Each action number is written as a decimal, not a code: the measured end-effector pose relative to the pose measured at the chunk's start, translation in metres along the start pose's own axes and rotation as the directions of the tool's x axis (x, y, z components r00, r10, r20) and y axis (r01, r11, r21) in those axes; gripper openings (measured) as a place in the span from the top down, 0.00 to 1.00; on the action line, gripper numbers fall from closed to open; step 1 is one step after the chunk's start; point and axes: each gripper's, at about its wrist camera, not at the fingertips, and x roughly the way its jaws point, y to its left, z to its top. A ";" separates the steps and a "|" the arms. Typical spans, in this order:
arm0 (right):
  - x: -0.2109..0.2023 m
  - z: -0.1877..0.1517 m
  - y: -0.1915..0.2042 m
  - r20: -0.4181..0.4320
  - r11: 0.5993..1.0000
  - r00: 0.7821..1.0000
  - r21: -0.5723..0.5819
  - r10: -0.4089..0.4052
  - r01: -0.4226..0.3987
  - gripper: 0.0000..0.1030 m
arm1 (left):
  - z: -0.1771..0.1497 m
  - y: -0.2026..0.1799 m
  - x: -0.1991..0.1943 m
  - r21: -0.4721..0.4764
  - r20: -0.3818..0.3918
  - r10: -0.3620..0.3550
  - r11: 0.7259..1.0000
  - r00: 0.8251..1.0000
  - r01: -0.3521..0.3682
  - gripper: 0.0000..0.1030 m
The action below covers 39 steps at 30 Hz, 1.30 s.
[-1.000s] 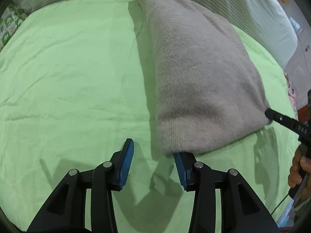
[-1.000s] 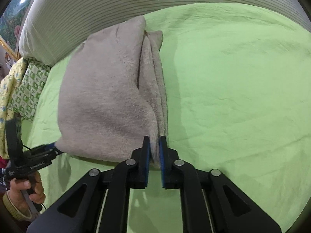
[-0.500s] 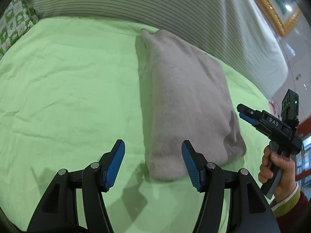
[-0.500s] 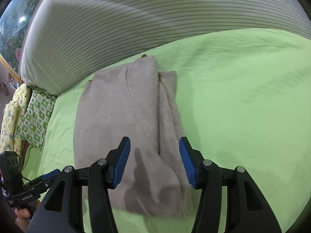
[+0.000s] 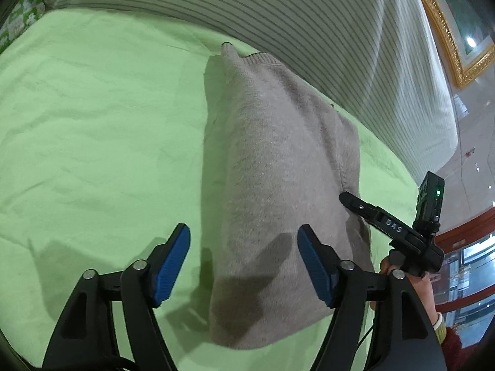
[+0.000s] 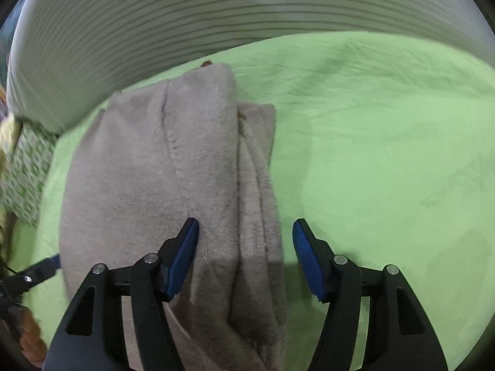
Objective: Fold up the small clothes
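A grey knitted garment [image 5: 278, 191] lies folded in a long strip on the green bed sheet [image 5: 92, 142]. It also shows in the right wrist view [image 6: 173, 173], with a narrower folded layer along its right side. My left gripper [image 5: 243, 266] is open and empty, raised above the garment's near end. My right gripper [image 6: 246, 256] is open and empty, hovering over the garment's near right edge. The right gripper shows at the right of the left wrist view [image 5: 386, 225].
A grey striped pillow or bolster [image 5: 278, 21] runs along the far edge of the bed [image 6: 216, 15]. A green patterned cloth [image 6: 21, 170] lies at the left. A gold picture frame [image 5: 448, 37] hangs at the upper right.
The right gripper opened and let go of the garment's edge. Both grippers lifted and pulled back from the garment, which now lies flat on the sheet.
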 end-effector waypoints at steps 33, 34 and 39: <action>-0.045 -0.032 0.044 -0.007 0.955 0.955 0.020 0.297 -0.296 0.66 | -0.017 0.034 -0.031 -0.066 0.036 -0.184 0.980 0.982 0.186 0.59; -0.048 -0.036 0.049 -0.006 0.950 0.950 0.021 0.312 -0.312 0.66 | -0.020 0.038 -0.039 -0.069 0.042 -0.183 0.980 0.982 0.185 0.59; -0.049 -0.067 0.084 -0.019 0.933 0.933 -0.001 0.360 -0.360 0.67 | -0.047 0.067 -0.082 -0.075 0.061 -0.153 0.985 0.986 0.157 0.59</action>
